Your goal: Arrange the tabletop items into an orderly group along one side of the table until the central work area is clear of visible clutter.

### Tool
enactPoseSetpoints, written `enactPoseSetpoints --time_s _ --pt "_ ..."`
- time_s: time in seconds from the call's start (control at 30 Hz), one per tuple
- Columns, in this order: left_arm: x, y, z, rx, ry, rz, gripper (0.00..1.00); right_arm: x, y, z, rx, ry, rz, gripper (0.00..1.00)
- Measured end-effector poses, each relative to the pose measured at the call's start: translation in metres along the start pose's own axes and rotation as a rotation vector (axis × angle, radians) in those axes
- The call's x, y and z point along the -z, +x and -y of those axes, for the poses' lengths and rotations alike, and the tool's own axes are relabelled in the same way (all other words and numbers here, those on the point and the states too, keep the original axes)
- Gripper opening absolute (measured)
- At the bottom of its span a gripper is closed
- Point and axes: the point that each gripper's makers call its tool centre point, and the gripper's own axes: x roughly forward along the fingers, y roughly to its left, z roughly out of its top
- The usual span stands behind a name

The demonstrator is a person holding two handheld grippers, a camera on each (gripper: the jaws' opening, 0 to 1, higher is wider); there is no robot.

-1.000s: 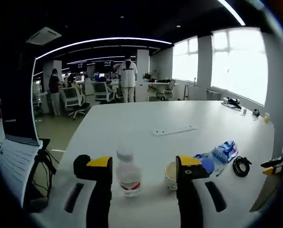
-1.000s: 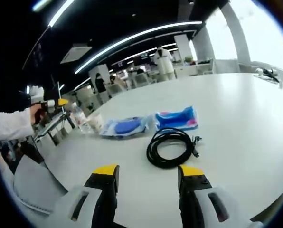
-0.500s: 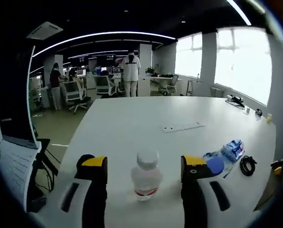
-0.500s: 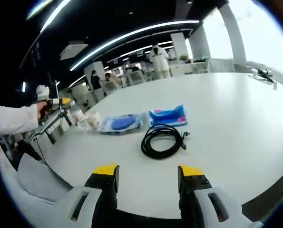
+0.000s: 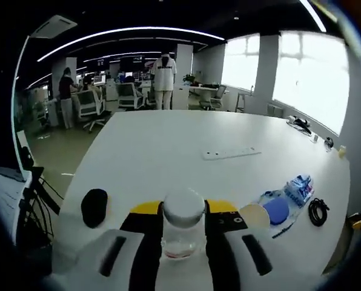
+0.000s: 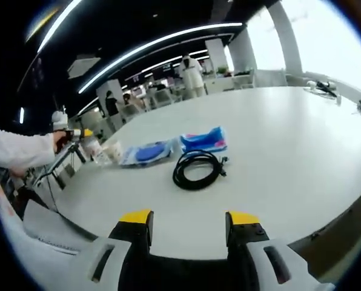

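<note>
Left gripper view. At far left I see a small black round object (image 5: 94, 206) lying on the white table (image 5: 168, 151). At centre, my left gripper (image 5: 182, 213) has its yellow-tipped jaws closed against the sides of a clear plastic bottle (image 5: 182, 227) with a white cap, gripping it near the table's near edge. To the right of the jaws sits a paper cup (image 5: 254, 215), just beside a clear bag with a blue disc (image 5: 276, 209) inside. Touching that bag further right is a blue-and-white packet (image 5: 298, 187), and beyond it a coiled black cable (image 5: 319, 211) lies near the table's right edge. A white power strip (image 5: 230, 153) lies well apart, toward the middle of the table. People stand among desks and chairs in the office behind.

Right gripper view. At far left I see a white sleeve (image 6: 17, 151) and the hand holding the left gripper (image 6: 77, 134) at the bottle (image 6: 96, 150), with the cup (image 6: 114, 151) just beside it. Next come the bag with the blue disc (image 6: 145, 153), the packet (image 6: 203, 139), and, just in front of these two, the cable (image 6: 196, 170), all on the table (image 6: 289, 139). At the bottom, my right gripper (image 6: 189, 218) has its jaws standing apart, empty, above the table's near edge.
</note>
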Motion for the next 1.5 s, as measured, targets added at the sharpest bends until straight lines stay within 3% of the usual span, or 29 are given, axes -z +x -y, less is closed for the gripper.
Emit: enactPoseSetpoints --time_s 0.23,0.47,0.6,0.7,0.97,1.13,1.5 --pt "0.0 -0.003 -0.005 -0.011 -0.004 -0.025 0.21 0.007 -0.002 0.009 0.033 0.044 0.004 0.46" --pt "0.002 -0.012 -0.001 -0.015 -0.036 -0.031 0.21 0.0 0.002 0.001 0.01 0.035 0.021 0.46" --pt "0.003 -0.018 0.002 -0.053 -0.119 -0.039 0.21 0.0 0.004 0.0 0.005 0.043 0.029 0.46" --pt "0.001 -0.018 0.007 -0.06 -0.134 -0.042 0.21 0.003 0.005 0.0 0.005 0.056 0.031 0.46" --pt "-0.002 -0.014 0.028 -0.068 -0.112 -0.051 0.21 0.006 0.004 0.005 0.011 0.075 0.037 0.45" --pt "0.005 -0.009 0.037 -0.061 -0.078 -0.074 0.21 0.0 0.002 0.009 0.016 0.112 0.069 0.46" --pt "0.01 -0.008 0.042 -0.061 -0.067 -0.087 0.21 0.003 0.001 0.005 0.017 0.127 0.071 0.45"
